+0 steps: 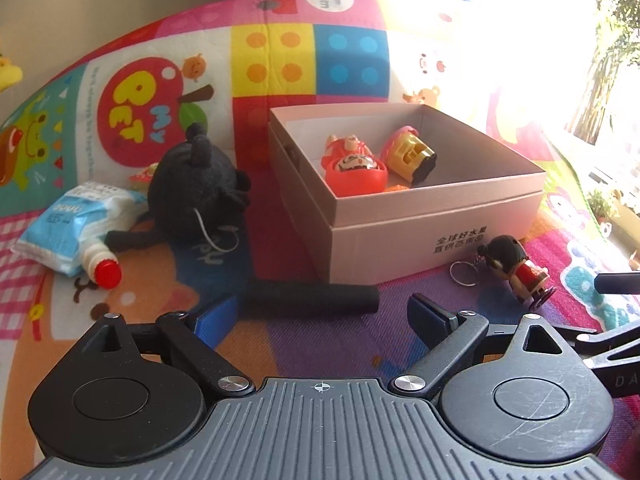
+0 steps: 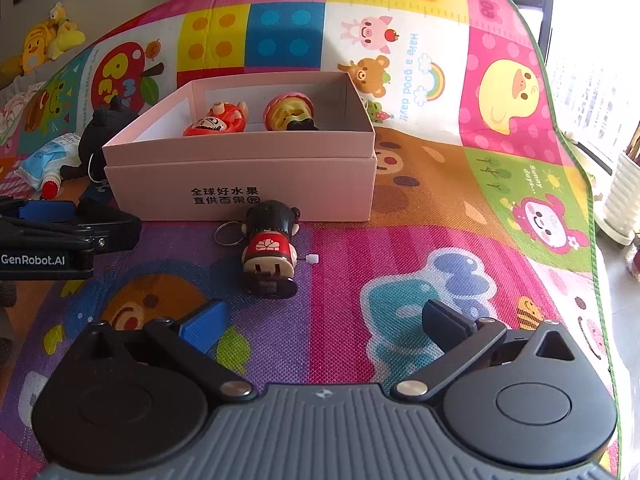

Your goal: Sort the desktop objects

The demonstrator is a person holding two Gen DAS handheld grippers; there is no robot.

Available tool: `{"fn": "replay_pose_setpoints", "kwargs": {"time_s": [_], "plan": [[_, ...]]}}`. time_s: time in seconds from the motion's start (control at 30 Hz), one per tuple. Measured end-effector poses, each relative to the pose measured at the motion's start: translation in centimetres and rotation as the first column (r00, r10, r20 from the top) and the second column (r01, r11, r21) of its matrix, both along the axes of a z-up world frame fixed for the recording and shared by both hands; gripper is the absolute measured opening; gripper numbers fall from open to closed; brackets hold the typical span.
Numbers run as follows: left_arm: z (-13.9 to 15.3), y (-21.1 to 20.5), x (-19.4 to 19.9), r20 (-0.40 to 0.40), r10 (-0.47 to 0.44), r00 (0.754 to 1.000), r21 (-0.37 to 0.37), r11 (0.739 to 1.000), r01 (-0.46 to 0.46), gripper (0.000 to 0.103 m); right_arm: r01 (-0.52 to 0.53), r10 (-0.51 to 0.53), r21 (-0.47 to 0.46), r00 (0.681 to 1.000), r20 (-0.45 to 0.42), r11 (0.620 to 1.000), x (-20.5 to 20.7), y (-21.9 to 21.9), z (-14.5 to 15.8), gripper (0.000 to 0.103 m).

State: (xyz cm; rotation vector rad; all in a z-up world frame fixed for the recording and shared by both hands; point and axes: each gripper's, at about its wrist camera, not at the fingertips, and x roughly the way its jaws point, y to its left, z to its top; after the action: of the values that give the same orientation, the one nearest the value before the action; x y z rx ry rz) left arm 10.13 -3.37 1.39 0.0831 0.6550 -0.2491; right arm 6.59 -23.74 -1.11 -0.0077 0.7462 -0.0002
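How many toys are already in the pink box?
2 clearly: a red round-bottomed doll on the left of the pink box and a pink-and-yellow toy on the right. An orange scrap shows between them, so the near wall may hide more.

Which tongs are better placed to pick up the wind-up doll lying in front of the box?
Right tongs: open, with the wind-up doll lying just ahead between their fingers. For the left tongs, it lies off to the side.

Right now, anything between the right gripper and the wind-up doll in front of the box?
Nothing: bare play mat between the open right gripper and the wind-up doll, clearest in the right wrist view.
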Motion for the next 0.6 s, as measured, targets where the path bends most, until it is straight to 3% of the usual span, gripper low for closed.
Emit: {"fn": "replay_pose_setpoints", "kwargs": {"time_s": [0.17,0.33,0.5,0.6], "plan": [[0.0,-0.6,0.6,0.005,-0.007,1.000,-0.008,1.000,0.007,0.096,0.000,0.000,0.006,1.000,-0.003,1.000,0.1,-0.1,-0.1,0.103],[0.4,-1.2,-0.6,-0.002,-0.097,0.995,-0.045,0.994,0.097,0.096,0.000,0.000,0.005,1.000,-0.003,1.000,0.1,-0.1,-0.1,0.103],[-0.2,-1.6,-0.4,-0.001,-0.025,1.000,0.019,0.999,0.025,0.095,0.000,0.000,0.006,1.000,-0.003,1.000,0.1,-0.1,0.0,0.103],[-0.5,-1.3,0.3,-0.026,0.004,1.000,0.011,1.000,-0.004,0.094,-0.001,0.001,0.006,1.000,-0.004,1.000,0.1,-0.1,0.0,0.103]]}}
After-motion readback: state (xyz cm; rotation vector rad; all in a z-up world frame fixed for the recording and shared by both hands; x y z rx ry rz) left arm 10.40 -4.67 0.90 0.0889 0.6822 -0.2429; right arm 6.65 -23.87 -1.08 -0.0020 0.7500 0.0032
